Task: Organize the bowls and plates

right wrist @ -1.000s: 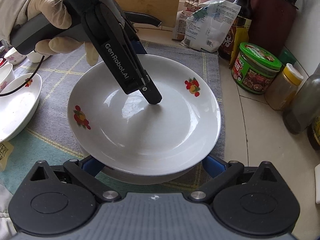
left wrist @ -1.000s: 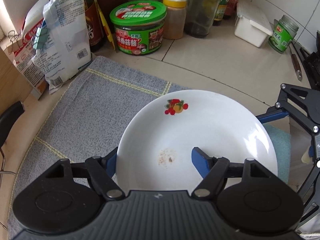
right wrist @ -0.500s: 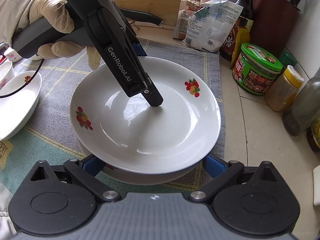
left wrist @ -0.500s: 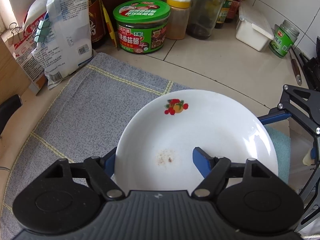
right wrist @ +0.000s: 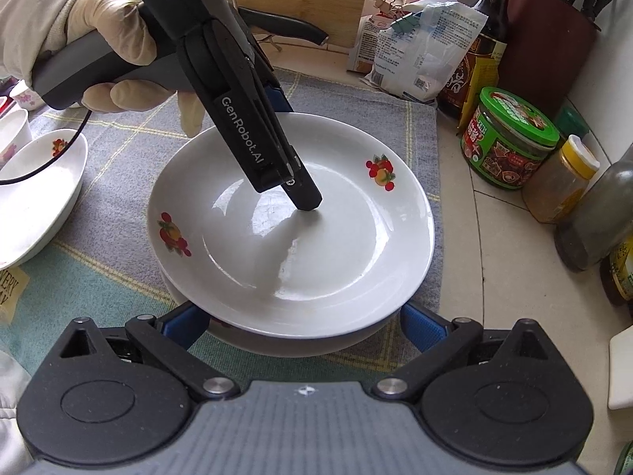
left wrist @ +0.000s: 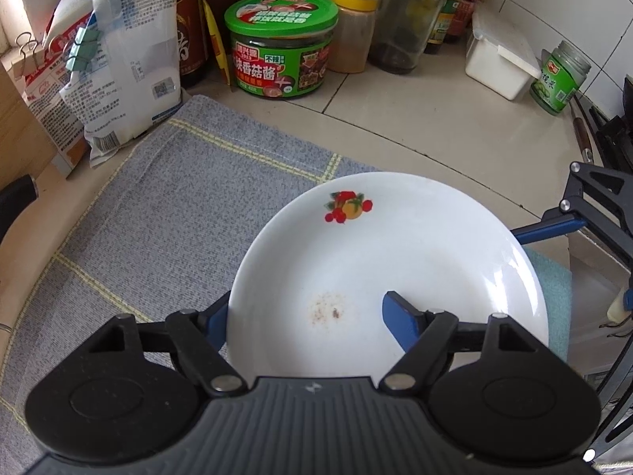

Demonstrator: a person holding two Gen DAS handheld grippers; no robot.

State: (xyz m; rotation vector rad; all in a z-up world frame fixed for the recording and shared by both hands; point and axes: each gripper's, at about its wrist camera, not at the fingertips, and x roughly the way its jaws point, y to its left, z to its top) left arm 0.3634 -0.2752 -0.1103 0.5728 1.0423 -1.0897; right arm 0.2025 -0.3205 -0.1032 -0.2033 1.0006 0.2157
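A white plate with fruit prints [right wrist: 316, 245] sits on top of a second white plate [right wrist: 285, 342] on the grey cloth [left wrist: 166, 213]. My left gripper [left wrist: 304, 316] straddles the near rim of the top plate [left wrist: 415, 253], one finger inside, one outside; the jaws are apart, and whether they pinch the rim I cannot tell. My right gripper [right wrist: 304, 324] is open, its blue fingers either side of the lower plate's near edge. The left gripper's fingertip [right wrist: 304, 198] rests in the top plate's well.
A white bowl [right wrist: 35, 194] lies on the cloth at the left. Jars, bottles and bags line the back: a green-lidded jar [left wrist: 281, 43], a white paper bag [left wrist: 130, 51], a white box [left wrist: 498, 59]. A teal cloth [left wrist: 554, 289] lies to the right.
The top plate has settled lower onto the plate beneath and shifted slightly toward the back jars. Both grippers keep their places around the plates.
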